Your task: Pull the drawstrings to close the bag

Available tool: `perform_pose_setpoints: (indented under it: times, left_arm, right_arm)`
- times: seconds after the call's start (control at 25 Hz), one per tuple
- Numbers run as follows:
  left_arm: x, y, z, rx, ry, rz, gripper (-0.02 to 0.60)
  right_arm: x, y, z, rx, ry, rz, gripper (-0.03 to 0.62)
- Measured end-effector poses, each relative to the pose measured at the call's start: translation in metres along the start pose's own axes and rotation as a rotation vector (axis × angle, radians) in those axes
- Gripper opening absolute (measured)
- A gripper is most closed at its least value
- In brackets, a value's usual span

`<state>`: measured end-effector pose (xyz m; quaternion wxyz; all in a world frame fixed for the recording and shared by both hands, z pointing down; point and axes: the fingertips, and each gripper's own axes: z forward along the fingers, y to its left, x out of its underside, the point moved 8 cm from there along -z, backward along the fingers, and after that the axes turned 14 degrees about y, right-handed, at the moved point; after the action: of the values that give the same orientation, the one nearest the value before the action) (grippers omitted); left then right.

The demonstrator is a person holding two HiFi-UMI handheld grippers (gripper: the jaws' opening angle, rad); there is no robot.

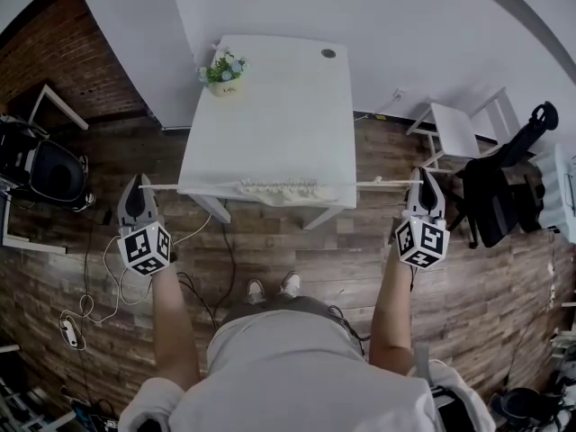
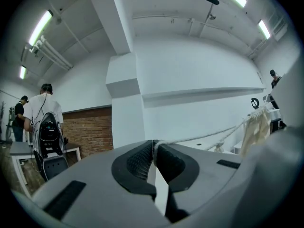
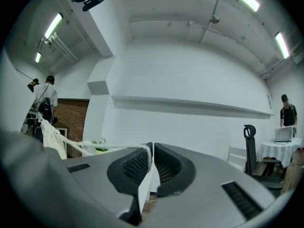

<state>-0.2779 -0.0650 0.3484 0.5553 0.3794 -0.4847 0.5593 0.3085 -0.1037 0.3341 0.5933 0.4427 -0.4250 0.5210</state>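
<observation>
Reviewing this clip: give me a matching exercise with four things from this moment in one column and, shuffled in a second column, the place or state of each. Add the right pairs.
Things
1. left gripper
2. right gripper
3. bag
4. potted plant

Places or states
A. stands at the far left corner of the white table
B. fingers shut on the right drawstring, out past the table's right side
C. lies bunched at the table's near edge
D. fingers shut on the left drawstring, out past the table's left side

Pairs: 1-D, 2-B, 3-C, 4-A
</observation>
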Motion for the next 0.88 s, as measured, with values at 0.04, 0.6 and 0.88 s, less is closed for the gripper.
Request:
perform_pose_setpoints:
  times: [0.04, 0.6, 0.88]
  left_arm:
    - [0.0, 0.001, -0.001, -0.001, -0.002, -0.002, 0.018]
    - [-0.001, 0.01, -0.018, 0.008, -0.031, 0.048, 0.018]
    - [-0.001, 0.007, -0.022, 0.024, -0.03, 0.077, 0.018]
  right_arm:
    - [-0.001, -0.001, -0.001, 0.003, 0.0, -0.001, 0.038]
    - [-0.003, -0.013, -0.025, 0.009, -0.011, 0.038, 0.038]
    - [-0.002, -0.017, -0.041, 0.053, -0.018, 0.025, 0.038]
